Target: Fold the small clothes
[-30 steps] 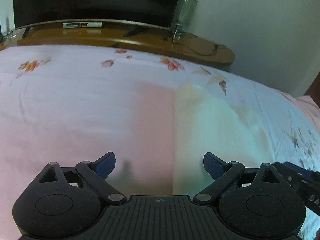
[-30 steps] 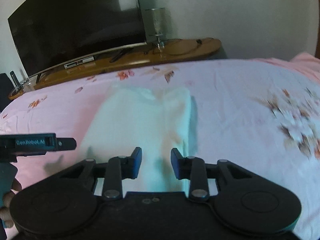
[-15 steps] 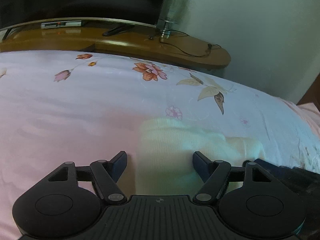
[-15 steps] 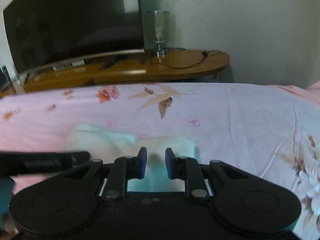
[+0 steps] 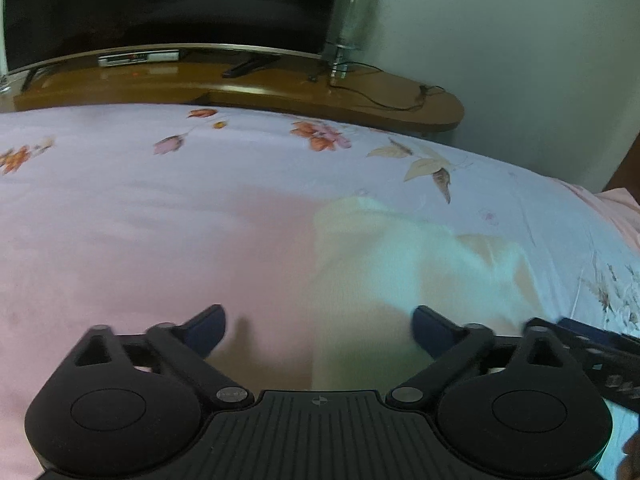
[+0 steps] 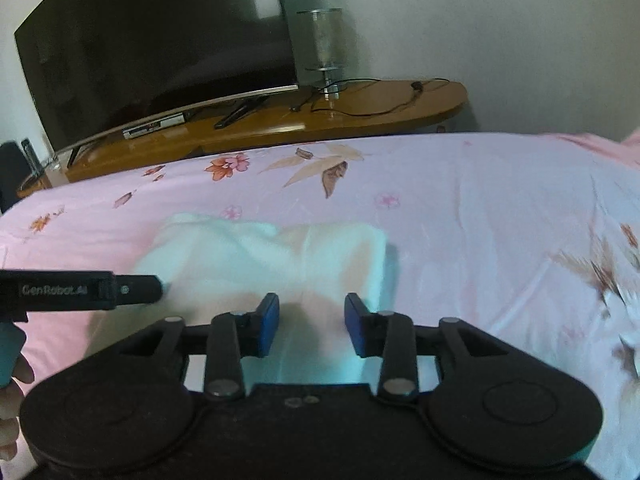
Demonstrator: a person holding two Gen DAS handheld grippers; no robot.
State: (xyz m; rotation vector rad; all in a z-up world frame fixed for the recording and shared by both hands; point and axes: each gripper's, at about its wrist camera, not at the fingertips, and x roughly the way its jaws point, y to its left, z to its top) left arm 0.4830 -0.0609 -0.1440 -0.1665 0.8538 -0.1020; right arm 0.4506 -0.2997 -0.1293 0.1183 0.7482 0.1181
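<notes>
A small pale cream garment (image 5: 400, 264) lies folded on the pink floral bedsheet (image 5: 160, 220). In the left wrist view my left gripper (image 5: 318, 328) is wide open above its near left edge, holding nothing. In the right wrist view the garment (image 6: 280, 256) lies just beyond my right gripper (image 6: 312, 320), which is open and empty over the garment's near edge. The left gripper's body (image 6: 80, 290) shows at the left of that view, beside the garment.
A wooden TV bench (image 6: 320, 116) runs beyond the bed's far edge with a large dark TV (image 6: 160, 40), a glass lamp (image 6: 326, 48) and cables. A pink pillow (image 6: 624, 144) sits at the far right.
Both grippers carried the garment's near edge forward and folded it over. Both then opened, let go and pulled back toward me. The garment now looks shorter.
</notes>
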